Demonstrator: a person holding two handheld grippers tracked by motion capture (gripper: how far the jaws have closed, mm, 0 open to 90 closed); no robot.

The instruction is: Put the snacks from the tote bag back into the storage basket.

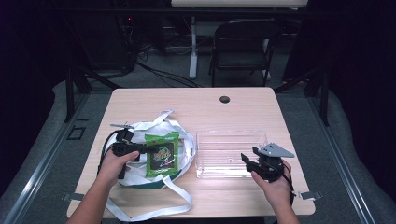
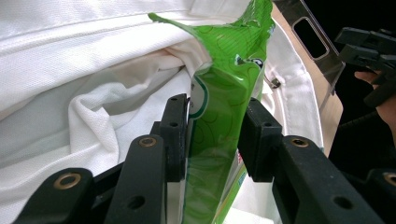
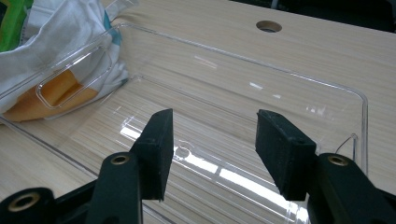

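Wooden table (image 1: 233, 109), light top, w/ a cable hole (image 1: 224, 99) near far edge. On its left half a white tote bag (image 1: 180, 135) is laid flat, straps trailing toward the near edge; it prob. serves as the source being emptied. On the right half, just beside the bag, a clear plastic bin (image 1: 205, 140) is set upright and empty, likely the drop-off spot.

A green snack packet (image 1: 161, 154) is on top of the bag at its mouth, part-raised. It's clamped edge-on by the left gripper (image 2: 215, 140): jaws pressed on both flat faces of the packet, so it can be drawn out w/o dragging fabric.

Right gripper (image 3: 212, 140) is held over the bin's near wall, jaws apart, nothing between them; it seems parked there to steady or wait by the bin.

Judgement: packet is mid-extraction, not yet in bin.
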